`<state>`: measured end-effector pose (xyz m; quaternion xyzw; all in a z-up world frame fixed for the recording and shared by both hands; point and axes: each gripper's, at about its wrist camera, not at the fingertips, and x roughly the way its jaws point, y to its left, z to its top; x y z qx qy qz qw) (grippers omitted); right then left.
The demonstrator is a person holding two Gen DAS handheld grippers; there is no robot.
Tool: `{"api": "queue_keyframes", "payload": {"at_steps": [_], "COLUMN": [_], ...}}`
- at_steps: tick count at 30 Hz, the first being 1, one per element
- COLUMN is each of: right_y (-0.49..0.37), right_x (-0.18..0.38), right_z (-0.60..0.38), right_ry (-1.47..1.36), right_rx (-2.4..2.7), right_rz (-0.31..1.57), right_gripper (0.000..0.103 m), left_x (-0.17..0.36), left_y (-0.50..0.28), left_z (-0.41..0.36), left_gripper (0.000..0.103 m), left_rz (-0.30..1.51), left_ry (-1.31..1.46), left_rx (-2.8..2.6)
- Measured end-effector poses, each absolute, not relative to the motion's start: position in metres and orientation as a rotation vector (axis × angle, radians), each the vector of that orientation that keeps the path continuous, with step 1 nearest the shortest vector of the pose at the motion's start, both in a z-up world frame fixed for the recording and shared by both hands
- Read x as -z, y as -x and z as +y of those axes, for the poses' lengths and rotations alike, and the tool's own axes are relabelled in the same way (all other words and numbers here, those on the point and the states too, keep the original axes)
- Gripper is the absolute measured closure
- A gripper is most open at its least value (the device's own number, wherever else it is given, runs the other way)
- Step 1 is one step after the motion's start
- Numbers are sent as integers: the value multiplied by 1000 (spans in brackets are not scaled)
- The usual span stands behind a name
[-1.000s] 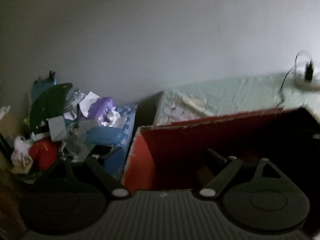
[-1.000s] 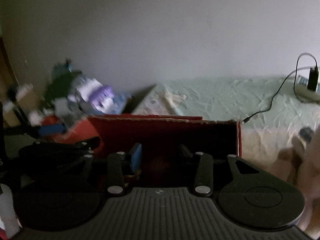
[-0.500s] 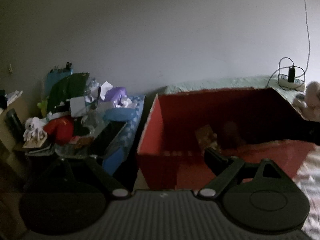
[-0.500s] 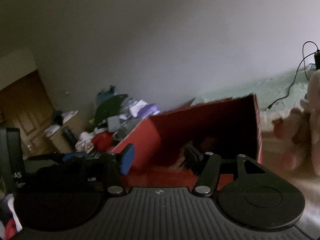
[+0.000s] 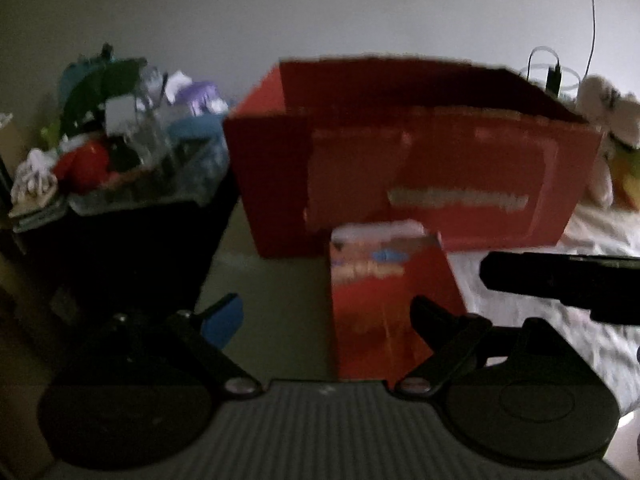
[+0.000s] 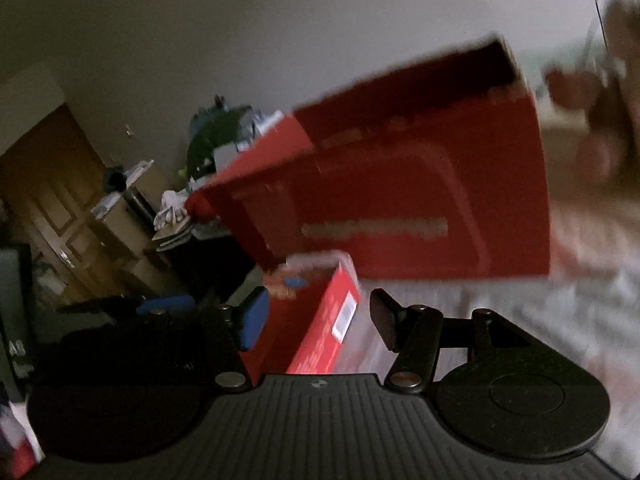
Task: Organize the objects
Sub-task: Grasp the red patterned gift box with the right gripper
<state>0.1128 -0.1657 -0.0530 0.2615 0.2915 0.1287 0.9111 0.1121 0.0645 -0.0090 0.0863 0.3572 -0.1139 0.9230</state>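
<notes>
Counted: one large red box (image 5: 412, 152), one small red carton (image 5: 384, 300), one plush toy (image 5: 608, 120), two grippers (image 5: 324, 320) (image 6: 316, 316)

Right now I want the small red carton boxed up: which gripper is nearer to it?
Right. The small red carton lies between the right gripper fingers, not yet clamped. The left gripper is open with the carton off toward its right finger.

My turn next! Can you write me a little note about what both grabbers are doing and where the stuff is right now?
Left gripper: open, empty, low over the bed.
Right gripper: open, fingers either side of the small red box, not squeezing.
The small red box lies in front of the big red box, outside it.
Whether anything is already in the big box can't be seen.
Left to do: grab the small box and put it in the big one, probably.
</notes>
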Motion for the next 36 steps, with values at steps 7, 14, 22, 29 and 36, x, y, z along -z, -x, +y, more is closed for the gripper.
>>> {"api": "queue_keyframes", "payload": {"at_steps": [7,14,22,29,36], "right_y": [-108,-110,-115,-113,-111], "right_x": [71,79,87,88,95], "right_z": [-164,-164,-167,-168,-178], "right_ry": [-614,-667,-698,-701,-792], "right_rx": [-256,-312,-321,-349,-381], "right_rz": [674,697,700,693,684], "right_gripper": [43,43,44,46,62], "left_x": [14,14,14,13,17], "left_y": [-111,-110,-109,-108,-113], "left_z": [67,76,72,77,85], "left_gripper": [3,3,0,0,1], "left_rz": [740,732,697,698,759], "left_ry": [-155,-163,-208,-215,-78], "left_rx": [296,266,245,252,321]}}
